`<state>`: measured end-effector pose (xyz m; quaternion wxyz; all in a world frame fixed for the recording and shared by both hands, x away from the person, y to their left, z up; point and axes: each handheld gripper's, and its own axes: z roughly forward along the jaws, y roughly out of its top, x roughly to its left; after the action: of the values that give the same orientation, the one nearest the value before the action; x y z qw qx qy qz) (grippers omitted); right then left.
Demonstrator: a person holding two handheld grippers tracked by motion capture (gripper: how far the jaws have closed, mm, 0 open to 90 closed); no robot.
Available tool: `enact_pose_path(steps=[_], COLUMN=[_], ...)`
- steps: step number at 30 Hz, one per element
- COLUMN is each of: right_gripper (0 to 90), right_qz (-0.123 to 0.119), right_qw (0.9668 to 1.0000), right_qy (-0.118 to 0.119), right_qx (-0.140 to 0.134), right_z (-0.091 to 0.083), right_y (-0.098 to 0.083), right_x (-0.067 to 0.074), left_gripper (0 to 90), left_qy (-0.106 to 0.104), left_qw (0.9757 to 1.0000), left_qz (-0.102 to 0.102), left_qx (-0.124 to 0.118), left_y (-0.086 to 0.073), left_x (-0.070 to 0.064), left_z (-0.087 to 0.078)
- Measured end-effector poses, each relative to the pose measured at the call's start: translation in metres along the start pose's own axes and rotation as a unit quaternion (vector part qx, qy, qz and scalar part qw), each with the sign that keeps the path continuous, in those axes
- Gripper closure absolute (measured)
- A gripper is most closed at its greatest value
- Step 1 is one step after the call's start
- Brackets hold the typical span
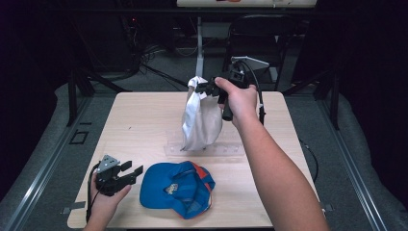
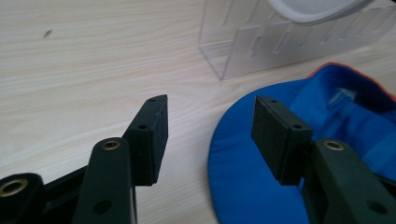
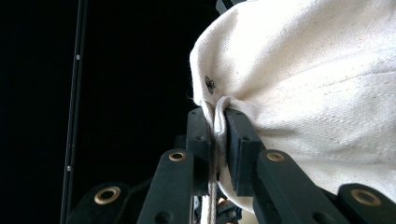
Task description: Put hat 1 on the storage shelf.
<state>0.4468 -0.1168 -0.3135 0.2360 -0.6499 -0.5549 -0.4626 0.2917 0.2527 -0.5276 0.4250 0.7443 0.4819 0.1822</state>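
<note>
My right gripper (image 1: 202, 88) is shut on the top edge of a white cloth cap (image 1: 199, 120), which hangs down from it over the middle of the table. Up close, its jaws pinch the cream fabric (image 3: 299, 84) near a small rivet. A blue cap (image 1: 175, 188) with an orange-trimmed inside lies upside down near the front edge. My left gripper (image 1: 133, 172) rests low on the table just left of that blue cap, open; its right jaw hovers over the blue brim (image 2: 238, 177), with nothing between the jaws.
A clear acrylic rack (image 1: 207, 149) lies across the table under the hanging white cap; its slotted wall (image 2: 261, 46) stands beyond the left gripper. Bare wooden tabletop (image 1: 139, 120) spreads to the left. A chair and cables stand behind the table.
</note>
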Motion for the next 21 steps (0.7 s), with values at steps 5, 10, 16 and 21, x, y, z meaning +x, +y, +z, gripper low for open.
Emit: enact_pose_path(steps=[5, 10, 16, 21], right_gripper=[80.9, 80.6, 80.2, 80.0], right_qz=[0.004, 0.000, -0.001, -0.004], right_qw=[1.0000, 0.9999, 0.9999, 0.9999], right_qy=[0.002, 0.011, 0.016, 0.015], right_qx=[0.003, 0.006, 0.007, 0.007], right_z=[0.007, 0.015, 0.018, 0.018], right_y=[-0.001, -0.004, -0.005, -0.005], right_x=[0.000, 0.003, 0.006, 0.006], left_gripper=[46.6, 45.2, 43.8, 47.7], left_qy=[-0.015, -0.028, -0.039, -0.041], left_qw=[0.9997, 0.9988, 0.9970, 0.9943], left_qz=[0.017, 0.041, 0.067, 0.098], left_qx=[-0.008, -0.002, -0.004, 0.000], left_y=[0.010, 0.022, 0.043, 0.057], left_x=[-0.013, -0.031, -0.056, -0.081], left_z=[0.005, 0.015, 0.034, 0.054])
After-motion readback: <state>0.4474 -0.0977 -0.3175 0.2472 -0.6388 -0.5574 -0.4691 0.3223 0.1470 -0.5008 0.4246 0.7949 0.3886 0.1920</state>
